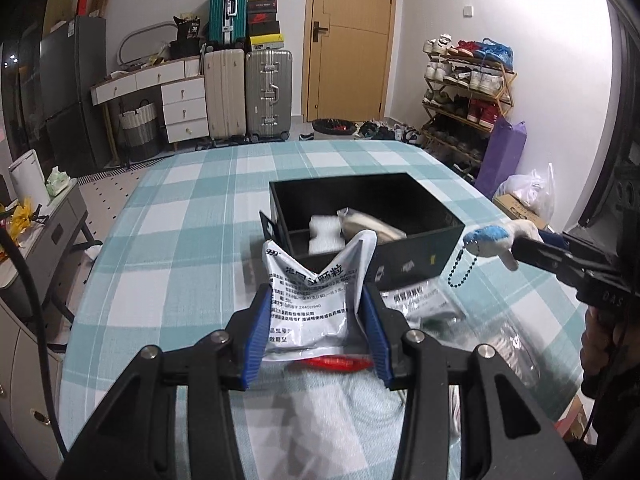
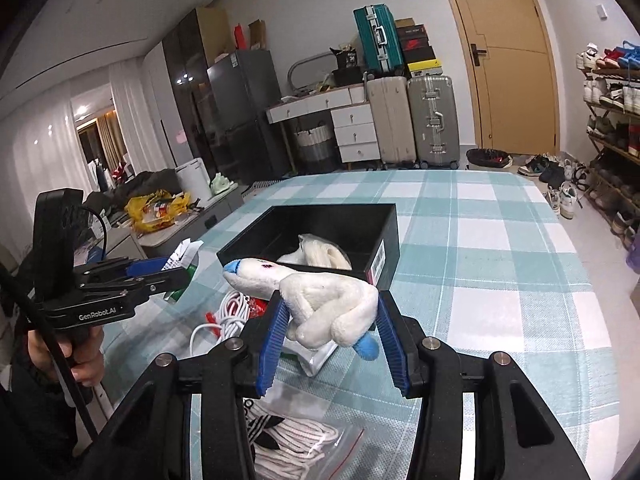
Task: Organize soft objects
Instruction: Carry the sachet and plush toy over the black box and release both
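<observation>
Soft objects are in both grippers at once, each raised above the desk (image 1: 180, 208) just short of the black box (image 1: 420, 256). On the near side of the box, the left gripper (image 1: 318, 332) pinches a silver printed medicine sachet (image 1: 316, 292) across its lower half, blue pads (image 1: 258, 336) pressing both edges so that the foil buckles into a V at the top. It looks light, slick and crinkly; a grip low on the flat body, as here, seems safer than one on a corner, which could slide out. The right gripper (image 2: 332, 328) squeezes a white plush toy (image 2: 324, 304) with blue tips around its bunched middle, the head drooping toward the box's near wall. The toy should be light and compressible, so a firm hold on the thick middle suits it; its bead chain (image 1: 456, 270), seen from the left wrist, dangles and could snag the rim.

Below them, still nearer than the box, lie another sachet (image 1: 424, 304), a white cable (image 2: 236, 312) and a clear bag of white rope (image 2: 304, 444). Inside the box rest white foam (image 1: 326, 232) and a pale bundle (image 1: 372, 228).
</observation>
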Demonstrator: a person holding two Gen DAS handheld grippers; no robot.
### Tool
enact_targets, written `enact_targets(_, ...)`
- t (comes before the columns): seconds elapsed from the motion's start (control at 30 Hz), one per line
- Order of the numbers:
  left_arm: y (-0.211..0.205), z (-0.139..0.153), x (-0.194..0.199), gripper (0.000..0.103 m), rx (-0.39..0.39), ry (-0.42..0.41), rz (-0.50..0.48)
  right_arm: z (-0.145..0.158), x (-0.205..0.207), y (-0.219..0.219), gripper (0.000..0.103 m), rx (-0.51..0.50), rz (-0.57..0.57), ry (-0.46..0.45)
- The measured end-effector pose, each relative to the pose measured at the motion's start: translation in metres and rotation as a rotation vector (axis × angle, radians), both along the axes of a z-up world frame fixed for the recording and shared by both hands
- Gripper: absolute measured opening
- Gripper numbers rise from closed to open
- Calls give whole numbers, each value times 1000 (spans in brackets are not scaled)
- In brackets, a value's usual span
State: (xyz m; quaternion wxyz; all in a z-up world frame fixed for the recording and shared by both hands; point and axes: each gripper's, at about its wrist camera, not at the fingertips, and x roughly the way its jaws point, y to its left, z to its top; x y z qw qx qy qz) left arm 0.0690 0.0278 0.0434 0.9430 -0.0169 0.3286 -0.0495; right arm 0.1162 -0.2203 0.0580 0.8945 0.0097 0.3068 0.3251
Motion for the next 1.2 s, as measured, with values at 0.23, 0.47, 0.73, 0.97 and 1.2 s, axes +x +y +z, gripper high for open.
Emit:
enact_targets(0.23,-3,7,13,43,-4,-30,-7,10,-2,4,45,-10,-41,-32)
enact_targets(0.47,-5,14,27,43,8,-50,-9,18,11,16,45,-33,-105,-49)
enact_targets(0.73,-2,19,46,43,-38,-61,-6,22,33,31,45,-62,-119,-48)
enact_targets(0.97,-4,18,57,43,-39,-59,-1,20,49,48,45,-101,-129,-39)
enact_targets(1.2,-9,14,71,43,-24,-46,8,13,66,60,45,-137,-185,-41)
